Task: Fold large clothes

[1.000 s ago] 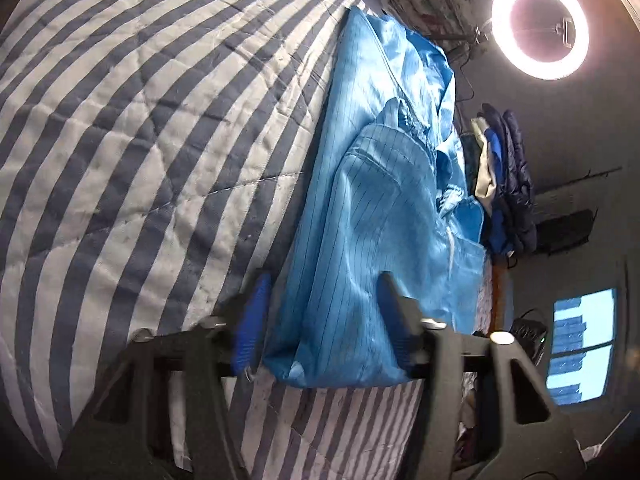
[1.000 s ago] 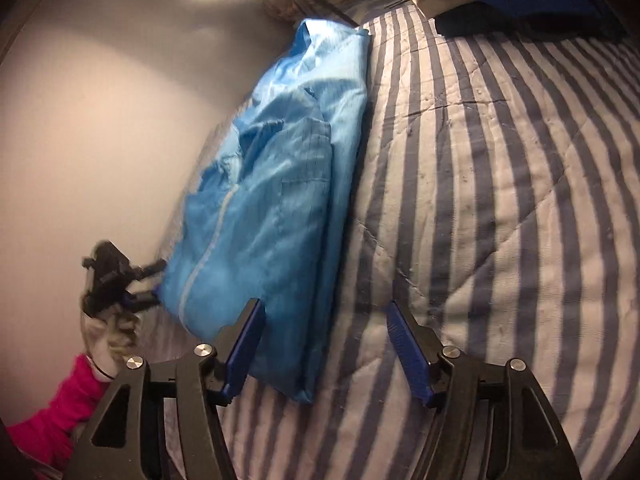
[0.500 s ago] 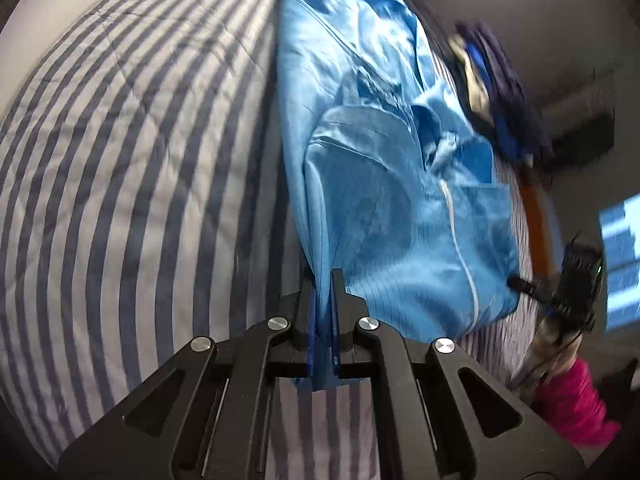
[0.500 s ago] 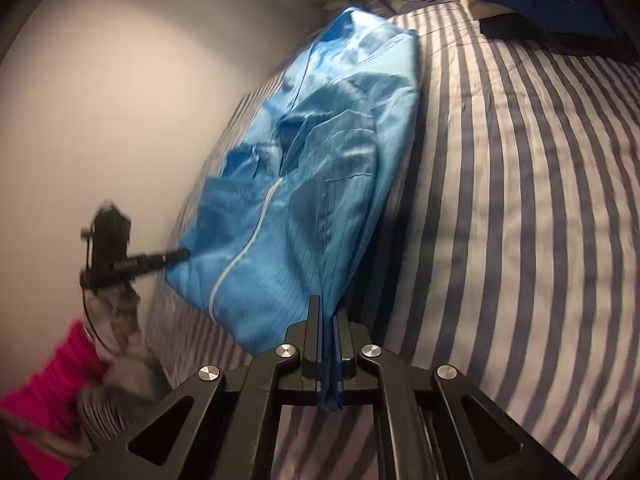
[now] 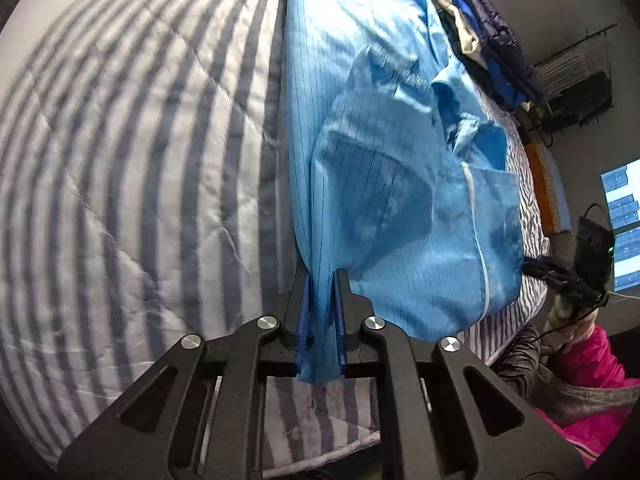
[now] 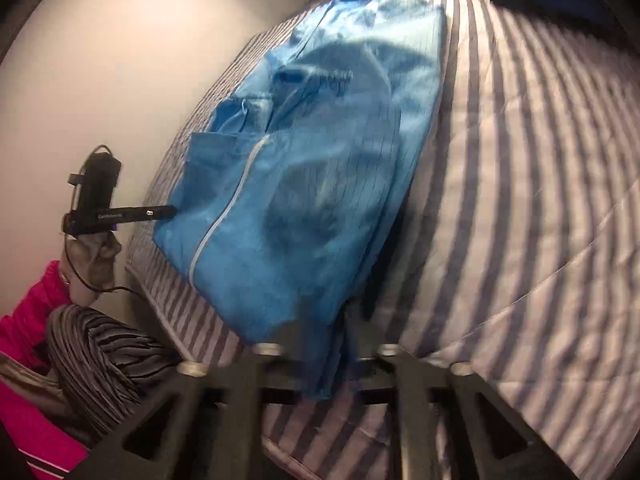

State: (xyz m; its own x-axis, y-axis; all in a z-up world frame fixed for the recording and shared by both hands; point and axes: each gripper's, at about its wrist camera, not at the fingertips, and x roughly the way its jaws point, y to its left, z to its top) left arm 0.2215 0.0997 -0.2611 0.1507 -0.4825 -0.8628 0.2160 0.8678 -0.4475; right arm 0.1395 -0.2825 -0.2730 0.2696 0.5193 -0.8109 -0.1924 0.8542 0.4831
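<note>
White lettering on side of my other gripper [image 6: 120,214], black bar at left edge of my right wrist view, beside blue garment [image 6: 304,184]; too blurred, cannot read a word. Same gripper in left wrist view [image 5: 560,276]: no print legible. Nothing else carries text, number or sign.

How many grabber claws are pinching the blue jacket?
2. The left gripper is shut on the shiny blue zip-up jacket at one hem corner over the striped quilt; the right gripper pinches the other corner.
</note>
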